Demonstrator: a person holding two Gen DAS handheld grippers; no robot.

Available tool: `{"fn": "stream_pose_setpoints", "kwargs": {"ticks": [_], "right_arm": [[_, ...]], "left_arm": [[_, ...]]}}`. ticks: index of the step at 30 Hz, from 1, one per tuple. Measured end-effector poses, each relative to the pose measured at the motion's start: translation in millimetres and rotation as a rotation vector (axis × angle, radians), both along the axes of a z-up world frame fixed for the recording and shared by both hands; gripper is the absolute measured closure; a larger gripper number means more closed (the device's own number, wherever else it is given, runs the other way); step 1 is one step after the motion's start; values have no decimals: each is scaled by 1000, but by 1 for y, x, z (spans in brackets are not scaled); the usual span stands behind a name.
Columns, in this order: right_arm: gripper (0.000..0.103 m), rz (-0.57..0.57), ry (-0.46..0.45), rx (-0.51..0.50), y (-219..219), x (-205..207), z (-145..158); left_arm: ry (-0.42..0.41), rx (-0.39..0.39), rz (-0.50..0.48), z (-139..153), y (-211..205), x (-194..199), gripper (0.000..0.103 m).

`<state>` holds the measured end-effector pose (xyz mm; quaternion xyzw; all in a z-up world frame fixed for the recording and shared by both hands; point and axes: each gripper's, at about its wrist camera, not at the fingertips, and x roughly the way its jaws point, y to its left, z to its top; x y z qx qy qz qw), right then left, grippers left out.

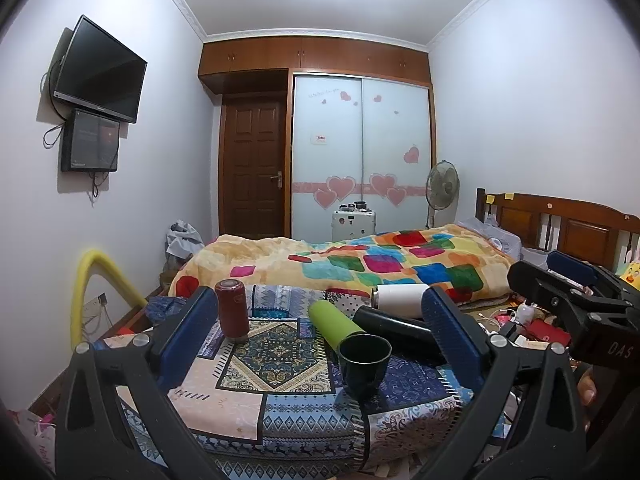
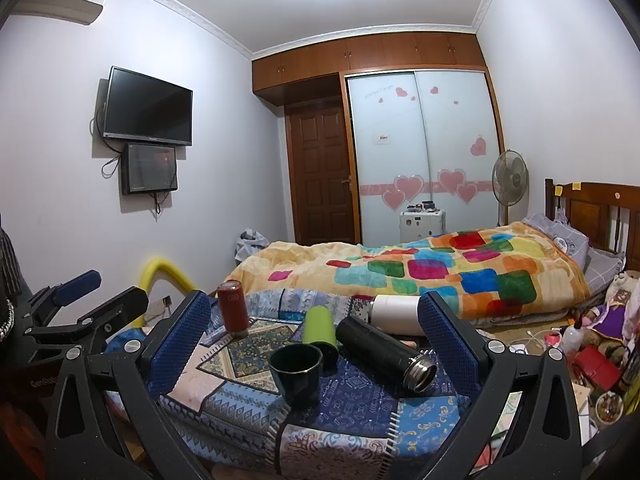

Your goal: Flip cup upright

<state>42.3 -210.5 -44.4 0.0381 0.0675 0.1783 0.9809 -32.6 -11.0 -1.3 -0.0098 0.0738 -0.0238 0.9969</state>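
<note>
A dark green cup [image 1: 364,364] stands upright, mouth up, on the patterned cloth [image 1: 276,412]; it also shows in the right wrist view [image 2: 297,372]. Behind it a lime green bottle [image 1: 334,326] [image 2: 319,330], a black flask [image 1: 396,330] [image 2: 386,350] and a white flask [image 1: 400,300] [image 2: 394,308] lie on their sides. A red bottle [image 1: 233,310] [image 2: 234,312] stands at the back left. My left gripper [image 1: 320,320] is open and empty, back from the cup. My right gripper [image 2: 312,324] is open and empty too; it shows at the right of the left wrist view [image 1: 568,288].
A bed with a colourful blanket [image 1: 360,264] lies behind the cloth. Clutter covers the floor at the right [image 2: 592,360]. A yellow foam-covered rail [image 1: 96,284] stands at the left by the wall. A fan [image 2: 510,180] and a wardrobe [image 2: 420,148] are at the back.
</note>
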Motion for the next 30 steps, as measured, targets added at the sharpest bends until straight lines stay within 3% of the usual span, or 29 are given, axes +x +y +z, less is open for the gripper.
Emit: {"fn": "stream_pose_setpoints", "kwargs": {"ticks": [30], "right_arm": [[0,-1,-8,1,4,-1,4]], "left_arm": [[13,-7,-17,-3,-2,4,0]]}}
